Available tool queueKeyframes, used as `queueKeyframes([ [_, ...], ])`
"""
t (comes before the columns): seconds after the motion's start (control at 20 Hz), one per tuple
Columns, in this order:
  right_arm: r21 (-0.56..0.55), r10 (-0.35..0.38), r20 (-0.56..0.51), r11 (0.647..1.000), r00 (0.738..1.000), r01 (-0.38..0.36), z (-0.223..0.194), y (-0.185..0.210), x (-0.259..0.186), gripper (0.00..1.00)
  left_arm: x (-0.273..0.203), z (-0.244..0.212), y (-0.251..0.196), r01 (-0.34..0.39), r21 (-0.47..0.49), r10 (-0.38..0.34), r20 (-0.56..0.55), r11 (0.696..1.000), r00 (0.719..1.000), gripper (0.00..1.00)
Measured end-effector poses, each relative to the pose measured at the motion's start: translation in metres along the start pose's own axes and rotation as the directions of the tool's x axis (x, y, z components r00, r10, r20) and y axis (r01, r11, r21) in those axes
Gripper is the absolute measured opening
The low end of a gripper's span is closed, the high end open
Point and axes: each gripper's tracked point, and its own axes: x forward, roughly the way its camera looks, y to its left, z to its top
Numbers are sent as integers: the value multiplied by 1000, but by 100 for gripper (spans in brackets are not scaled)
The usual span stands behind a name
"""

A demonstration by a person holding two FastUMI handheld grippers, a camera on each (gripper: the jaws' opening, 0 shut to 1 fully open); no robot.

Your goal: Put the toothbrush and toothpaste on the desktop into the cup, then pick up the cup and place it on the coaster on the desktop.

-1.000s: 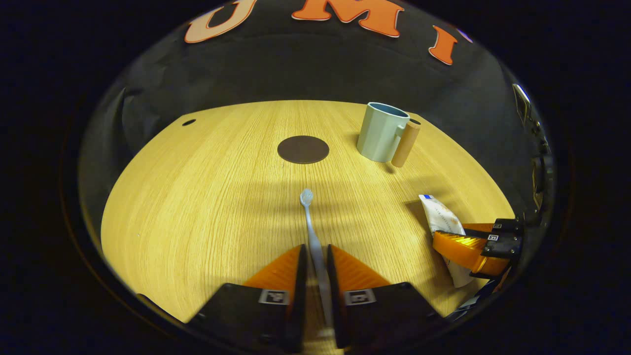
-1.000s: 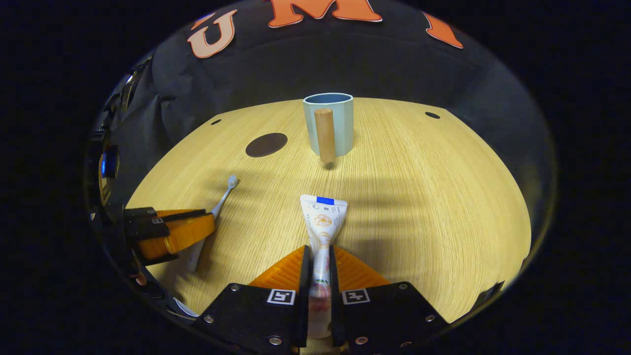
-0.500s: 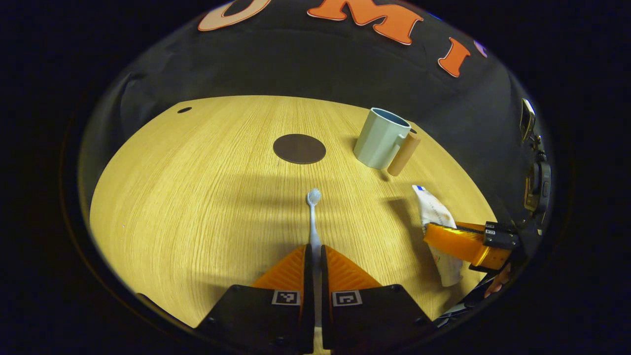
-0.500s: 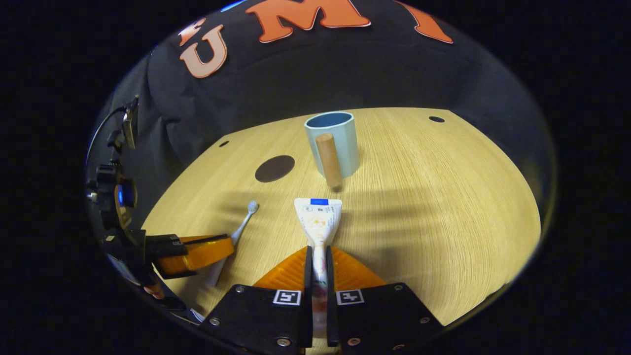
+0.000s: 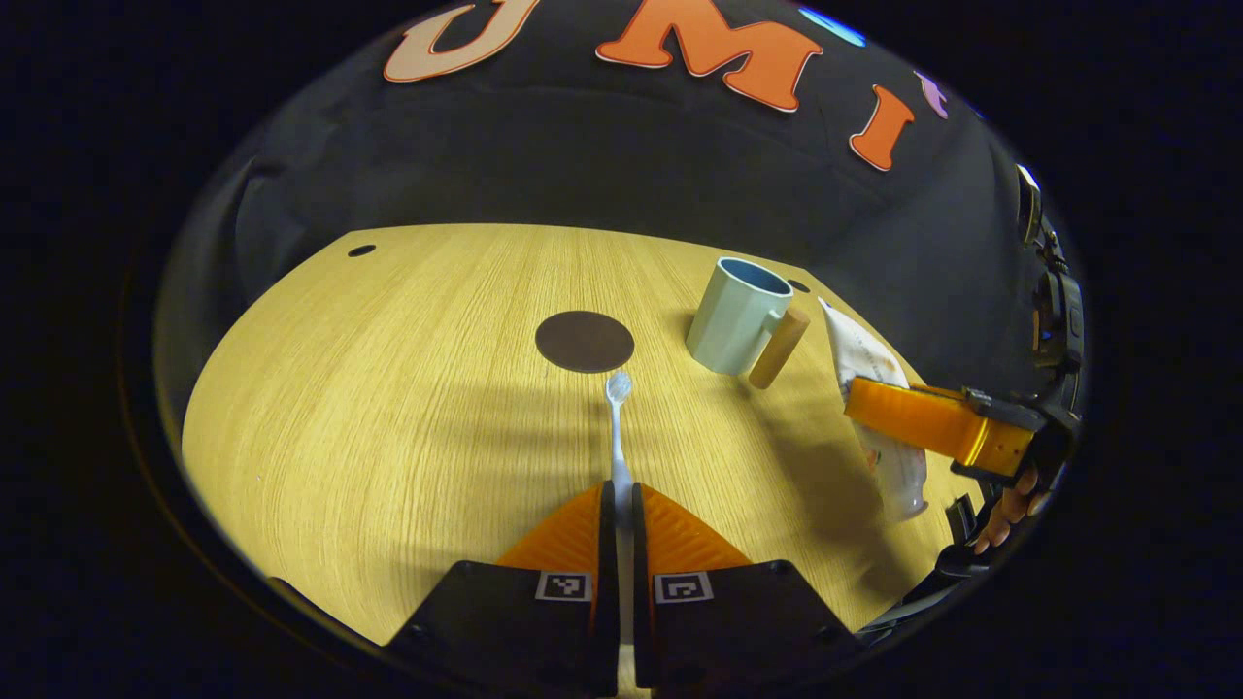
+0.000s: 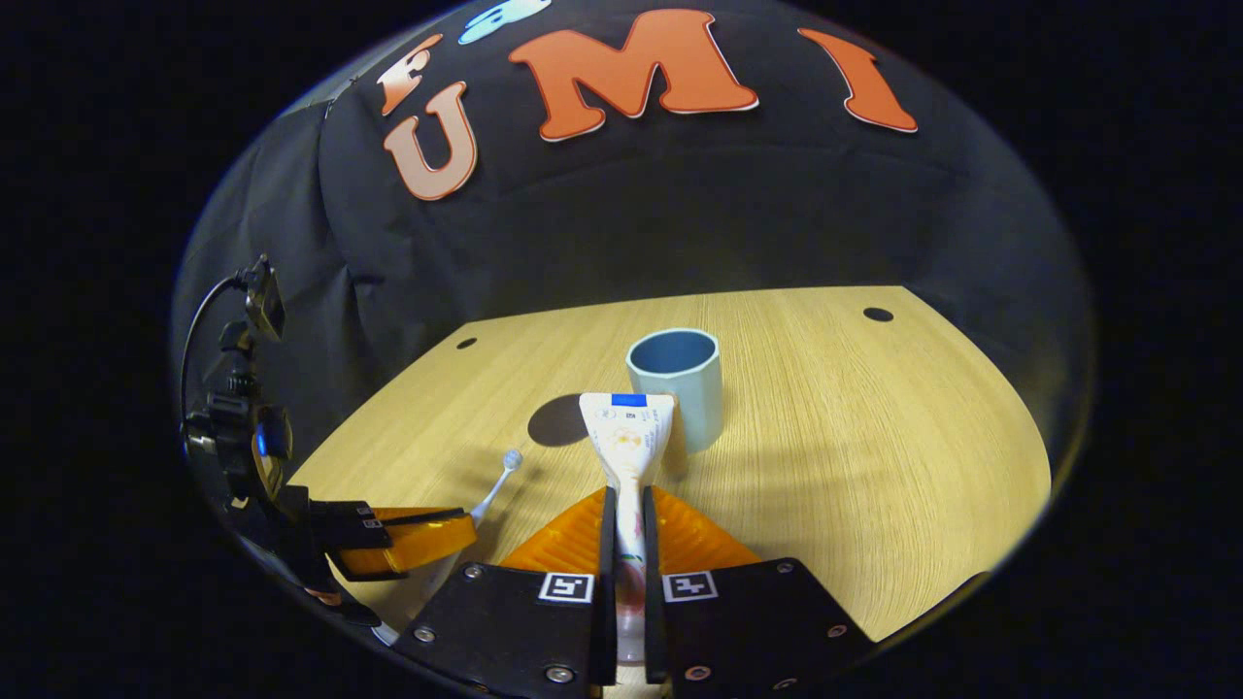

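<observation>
Gripping the slim white toothbrush (image 5: 616,427) by its handle, my left hand-held gripper (image 5: 618,495) has both fingers pressed narrowly against it, the bristled head pointing forward toward the dark round coaster (image 5: 585,341) that lies flat on the pale wood-grain bench (image 5: 388,388). In the right gripper view that same left hand-held gripper sits low at the left edge with the brush head poking out past it.

My right hand-held gripper (image 6: 627,505) is closed tight on the white toothpaste tube with a blue band at its flat end (image 6: 628,437); the tube sticks forward from between the fingers, its flat end up in front of the cup. In the left gripper view this tube hangs tilted, clear of the bench, with its capped end down and its shadow on the wood beneath.

Upright on the bench stands the pale blue-green cup with a wooden peg handle (image 5: 735,316), just to the right of the coaster and apart from it. Its mouth looks open and dark inside.
</observation>
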Motion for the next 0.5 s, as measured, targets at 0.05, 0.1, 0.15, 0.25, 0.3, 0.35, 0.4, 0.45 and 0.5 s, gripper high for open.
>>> queueKeyframes([
  [0.05, -3, 11, 26, 1000, 1000, -11, 11, 1, 4, 12, -2, 3, -1, 4, 0, -4, 8, 1000, 1000, 10],
  [0.1, -5, 22, 56, 1000, 998, -22, 22, 2, 8, 11, -3, 6, 0, 2, 4, -2, 13, 1000, 1000, 10],
  [0.15, -10, 31, 82, 999, 996, -30, 33, 4, 10, 12, -5, 7, 1, -1, 6, 1, 21, 1000, 1000, 9],
  [0.25, -16, 42, 124, 999, 991, -41, 52, 5, 15, 12, -10, 14, 4, -6, 6, 6, 31, 1000, 1000, 10],
  [0.3, -16, 49, 148, 999, 988, -47, 59, 4, 16, 12, -11, 13, 6, -8, 4, 8, 35, 1000, 999, 10],
  [0.35, -17, 54, 176, 998, 983, -52, 68, 3, 18, 12, -13, 15, 9, -11, 1, 11, 40, 1000, 999, 10],
  [0.4, -23, 63, 207, 998, 976, -59, 80, 4, 23, 12, -17, 18, 10, -11, -1, 11, 44, 1000, 999, 10],
  [0.45, -36, 71, 244, 997, 967, -65, 91, 5, 27, 12, -19, 20, 12, -11, -2, 11, 50, 1000, 999, 10],
  [0.5, -47, 69, 285, 997, 956, -58, 103, 2, 33, 12, -18, 20, 12, -13, 3, 13, 56, 1000, 998, 10],
])
